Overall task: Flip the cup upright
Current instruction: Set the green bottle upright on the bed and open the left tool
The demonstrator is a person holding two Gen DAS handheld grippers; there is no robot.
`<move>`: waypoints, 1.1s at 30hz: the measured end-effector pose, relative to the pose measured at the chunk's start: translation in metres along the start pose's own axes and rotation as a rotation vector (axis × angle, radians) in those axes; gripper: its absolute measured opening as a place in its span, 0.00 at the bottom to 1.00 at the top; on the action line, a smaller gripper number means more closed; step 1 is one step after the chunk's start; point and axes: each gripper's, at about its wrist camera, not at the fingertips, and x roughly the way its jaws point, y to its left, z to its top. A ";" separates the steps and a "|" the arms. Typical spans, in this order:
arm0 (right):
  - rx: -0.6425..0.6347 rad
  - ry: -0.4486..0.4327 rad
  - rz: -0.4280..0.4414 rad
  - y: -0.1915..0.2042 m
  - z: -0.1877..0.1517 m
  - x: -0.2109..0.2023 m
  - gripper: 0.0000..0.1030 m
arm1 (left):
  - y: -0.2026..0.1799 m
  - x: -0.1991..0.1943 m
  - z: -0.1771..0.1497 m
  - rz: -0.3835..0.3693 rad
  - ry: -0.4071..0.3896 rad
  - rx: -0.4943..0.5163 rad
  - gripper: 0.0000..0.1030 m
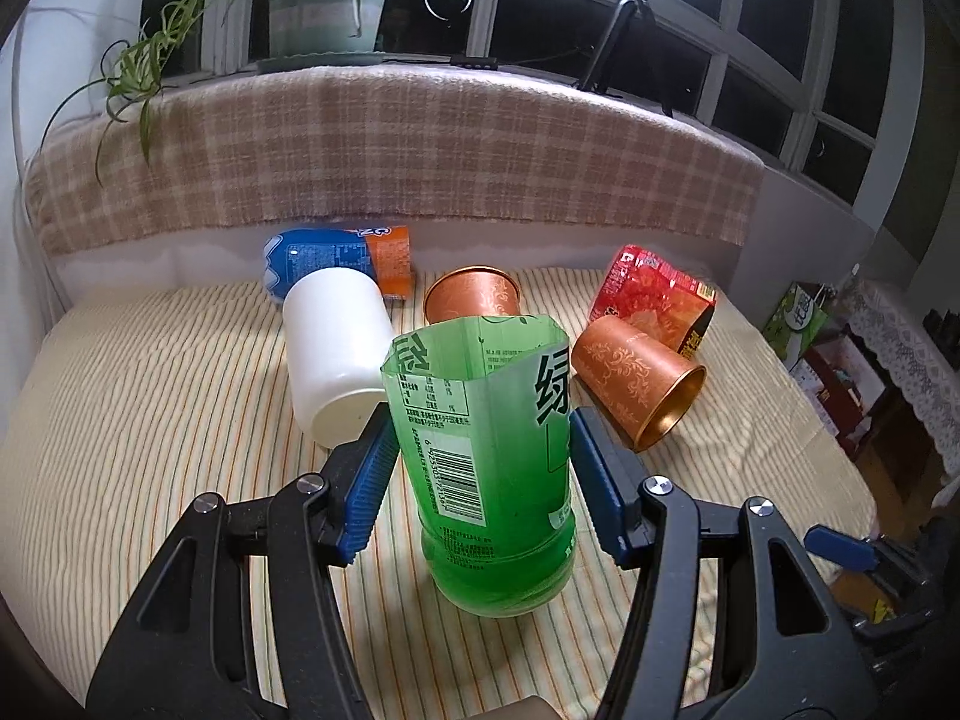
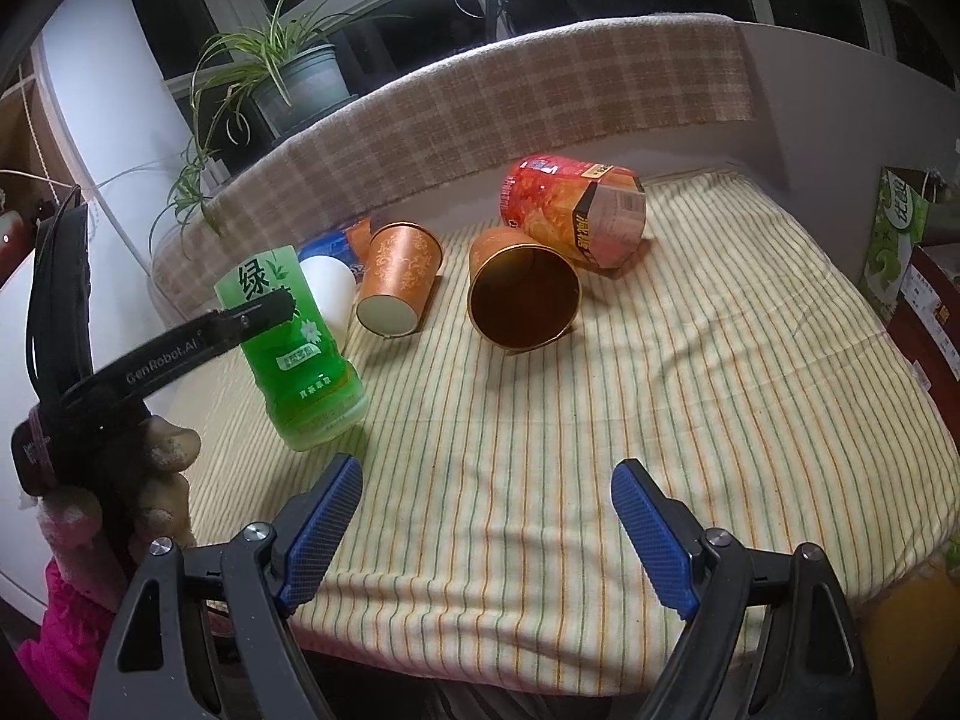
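Note:
A green cut-bottle cup [image 1: 486, 462] stands upright on the striped cloth, open end up. My left gripper [image 1: 480, 438] has a blue pad on each side of it; the left pad touches it, the right pad shows a thin gap. The cup also shows in the right wrist view [image 2: 300, 354], with the left gripper's finger [image 2: 240, 318] across it. My right gripper [image 2: 486, 516] is open and empty above the cloth's front part, to the right of the green cup.
Lying on their sides: a white cup [image 1: 336, 354], two orange cups [image 1: 636, 384] [image 1: 474, 294], a red cup [image 1: 654, 300] and a blue-orange cup [image 1: 336, 258]. The striped cloth [image 2: 660, 396] ends at a plaid-covered ledge [image 1: 390, 144] with a potted plant [image 1: 324, 6].

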 end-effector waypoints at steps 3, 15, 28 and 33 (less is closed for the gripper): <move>0.001 -0.002 0.000 0.001 0.000 -0.001 0.85 | -0.001 0.003 -0.004 -0.021 0.022 0.005 0.57; -0.005 -0.010 0.006 0.006 0.000 -0.002 0.85 | -0.007 -0.007 -0.018 -0.069 0.050 0.056 0.57; -0.039 -0.027 -0.001 0.015 0.000 -0.006 0.85 | -0.005 -0.023 -0.028 -0.108 0.083 0.053 0.78; -0.075 -0.045 -0.017 0.021 0.002 -0.010 0.85 | 0.000 -0.034 -0.033 -0.122 0.098 0.044 0.79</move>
